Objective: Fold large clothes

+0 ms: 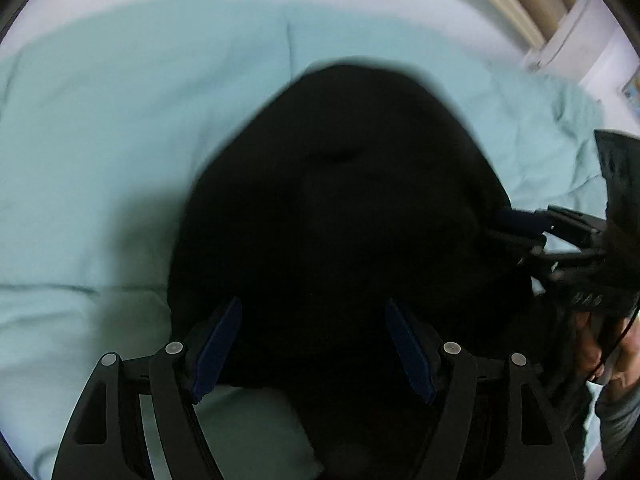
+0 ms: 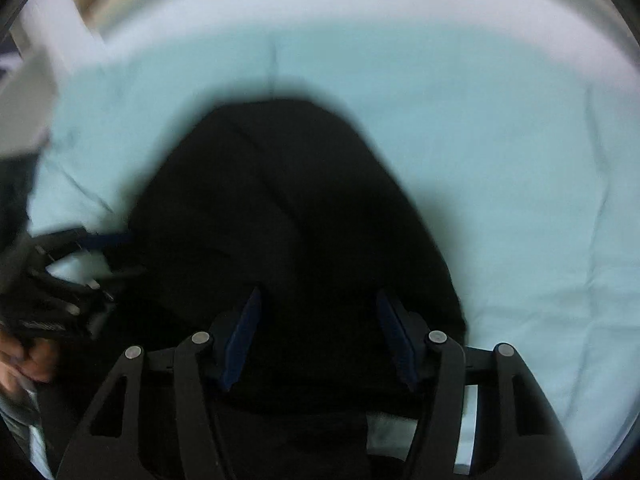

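Observation:
A large black garment (image 1: 340,208) lies in a folded heap on a light teal sheet (image 1: 120,140); it also shows in the right wrist view (image 2: 280,220). My left gripper (image 1: 314,344) is open just above the garment's near edge, blue pads apart, holding nothing. My right gripper (image 2: 318,336) is open too, over the garment's near edge. Each gripper appears from the side in the other's view: the right one (image 1: 520,224) at the garment's right edge, the left one (image 2: 100,252) at its left edge. Both views are blurred.
The teal sheet (image 2: 500,200) spreads wide around the garment on all sides. A pale wall and slatted headboard (image 1: 520,4) run along the far edge. The person's hands show at the frame edges (image 2: 24,360).

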